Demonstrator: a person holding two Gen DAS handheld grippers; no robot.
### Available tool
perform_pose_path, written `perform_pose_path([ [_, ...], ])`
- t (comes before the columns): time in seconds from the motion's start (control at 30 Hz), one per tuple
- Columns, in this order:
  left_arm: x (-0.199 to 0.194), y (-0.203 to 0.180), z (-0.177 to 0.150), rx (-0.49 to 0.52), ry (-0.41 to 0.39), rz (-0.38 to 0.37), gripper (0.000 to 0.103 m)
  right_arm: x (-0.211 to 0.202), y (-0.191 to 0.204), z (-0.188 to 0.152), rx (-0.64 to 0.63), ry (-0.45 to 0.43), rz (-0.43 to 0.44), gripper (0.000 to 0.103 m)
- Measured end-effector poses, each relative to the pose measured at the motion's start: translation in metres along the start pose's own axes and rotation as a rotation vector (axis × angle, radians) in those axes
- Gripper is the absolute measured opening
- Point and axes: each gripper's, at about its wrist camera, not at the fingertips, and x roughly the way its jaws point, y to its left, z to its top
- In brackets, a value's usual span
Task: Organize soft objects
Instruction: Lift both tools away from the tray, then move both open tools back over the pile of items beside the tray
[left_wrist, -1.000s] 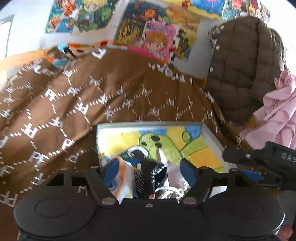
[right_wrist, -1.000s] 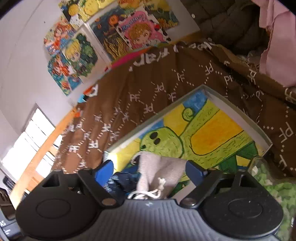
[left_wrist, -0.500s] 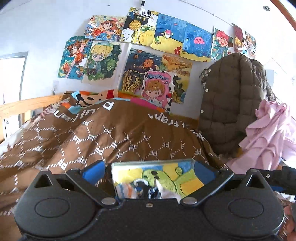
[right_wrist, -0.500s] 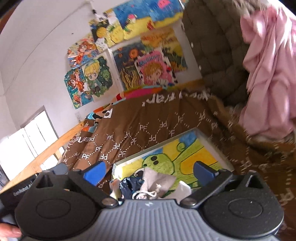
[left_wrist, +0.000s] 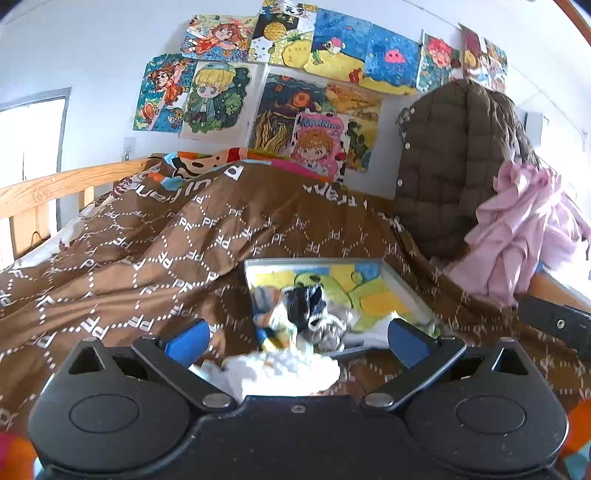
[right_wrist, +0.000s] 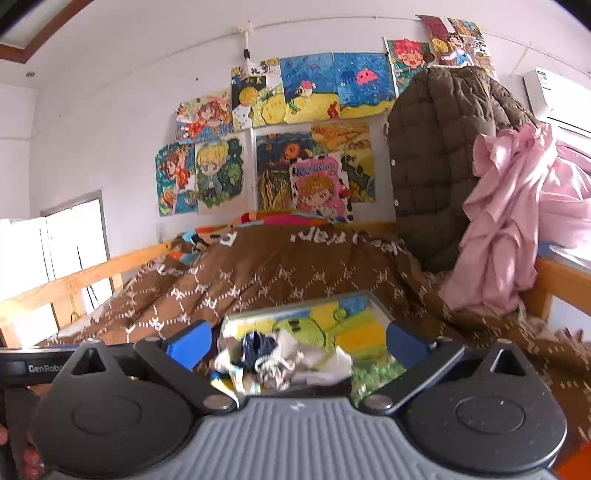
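Both pairs of fingers stand wide apart and empty, the left gripper (left_wrist: 295, 338) and right gripper (right_wrist: 299, 341) each facing the heap of soft objects (right_wrist: 280, 360) dead ahead in the painted tray (left_wrist: 402, 284), neither clearly nearer.

Left gripper (left_wrist: 297, 338): glossy black body, two round discs, silver screws, black arms tipped with blue pads (left_wrist: 186, 340). Right gripper (right_wrist: 298, 341): same black build, blue pads (right_wrist: 190, 343), ribbed grey centre plate (right_wrist: 295, 439), white "GenRobo" lettering at left.
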Motion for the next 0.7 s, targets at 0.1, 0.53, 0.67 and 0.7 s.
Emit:
perform_pose_path([
  [0.1, -0.015, -0.005, -0.008, 0.025, 0.017, -0.021, 0.102, -0.006, 0.002, -0.01, -0.012, 0.056, -0.038, 0.103],
  [0.53, -0.012, -0.016, -0.046, 0.167, 0.261, 0.058, 0.102, -0.012, 0.004, -0.042, -0.005, 0.237, -0.165, 0.103],
  [0.67, -0.001, -0.013, -0.05, 0.17, 0.333, 0.111, 0.102, 0.004, -0.001, -0.047, 0.027, 0.361, -0.156, 0.103],
  [0.7, 0.002, -0.012, -0.052, 0.171, 0.355, 0.122, 0.102, 0.009, -0.003, -0.05, 0.045, 0.402, -0.148, 0.103],
])
